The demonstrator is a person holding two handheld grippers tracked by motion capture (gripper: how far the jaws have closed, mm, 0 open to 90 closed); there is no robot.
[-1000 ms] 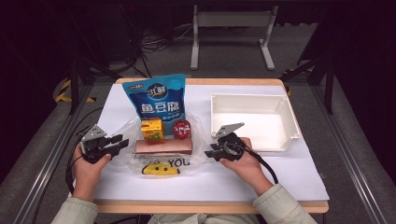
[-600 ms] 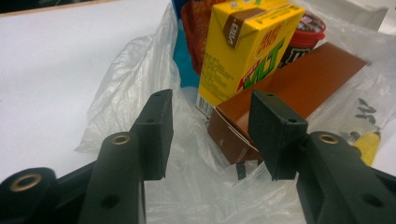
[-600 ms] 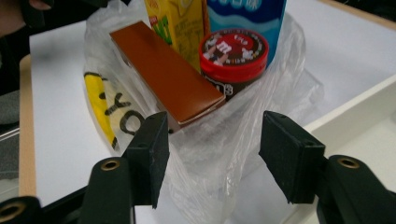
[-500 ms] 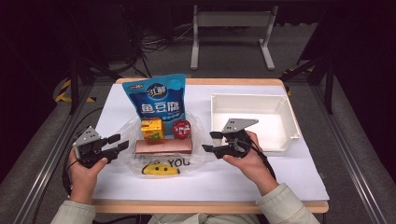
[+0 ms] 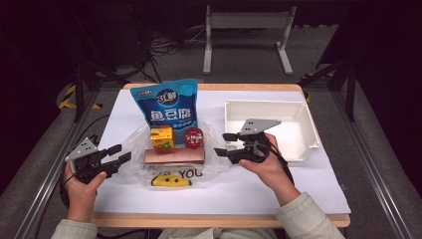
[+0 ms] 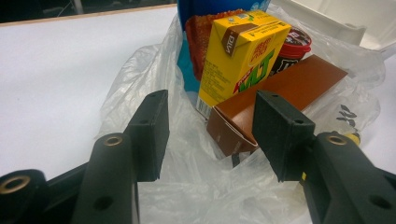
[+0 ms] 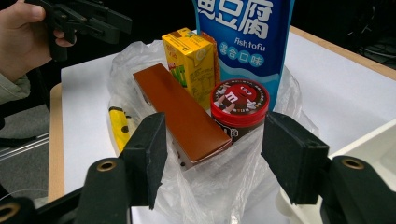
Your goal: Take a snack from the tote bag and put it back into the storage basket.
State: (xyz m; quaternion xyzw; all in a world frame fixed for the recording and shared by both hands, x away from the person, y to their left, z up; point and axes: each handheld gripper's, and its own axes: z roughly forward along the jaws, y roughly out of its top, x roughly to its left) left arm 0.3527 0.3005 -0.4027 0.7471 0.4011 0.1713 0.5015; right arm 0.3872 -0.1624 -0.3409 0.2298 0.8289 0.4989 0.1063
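On the table, both grippers' fingers just opened.

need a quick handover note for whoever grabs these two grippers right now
Left gripper: jaws just opened, nothing gripped, at the plastic bag's left edge.
Right gripper: jaws just opened, nothing gripped, at the bag's right edge.
On the spread bag: blue snack pouch, yellow drink carton, red-lidded tub, brown box.
White bin sits to the right with nothing in it.
Done: bag laid open around the goods. Left, probably: moving them to the bin.
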